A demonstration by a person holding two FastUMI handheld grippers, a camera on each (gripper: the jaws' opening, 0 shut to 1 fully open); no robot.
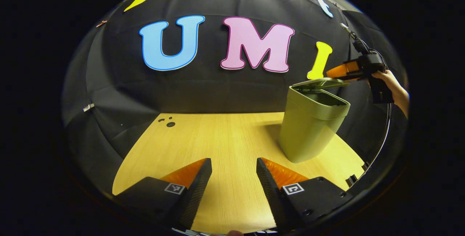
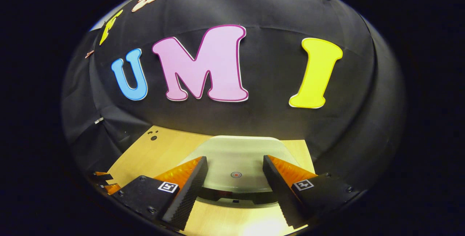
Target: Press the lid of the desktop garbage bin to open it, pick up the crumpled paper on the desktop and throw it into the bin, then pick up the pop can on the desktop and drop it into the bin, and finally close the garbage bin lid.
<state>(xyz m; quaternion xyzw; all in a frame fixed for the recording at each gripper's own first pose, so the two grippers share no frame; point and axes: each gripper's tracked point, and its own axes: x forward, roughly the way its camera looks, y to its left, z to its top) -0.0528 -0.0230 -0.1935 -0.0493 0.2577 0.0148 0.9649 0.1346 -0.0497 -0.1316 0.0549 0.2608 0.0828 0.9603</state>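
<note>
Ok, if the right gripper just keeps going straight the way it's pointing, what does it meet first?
Probably the bin lid: it lies directly ahead between the right gripper's open fingers, partly raised over the green bin. Beyond it is only the booth wall. Depth is hard to judge.

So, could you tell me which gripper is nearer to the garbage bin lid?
Right. The right gripper hangs open just above the partly raised lid, at the bin's top. The left gripper is open low over the wooden table, well short of the bin.
</note>
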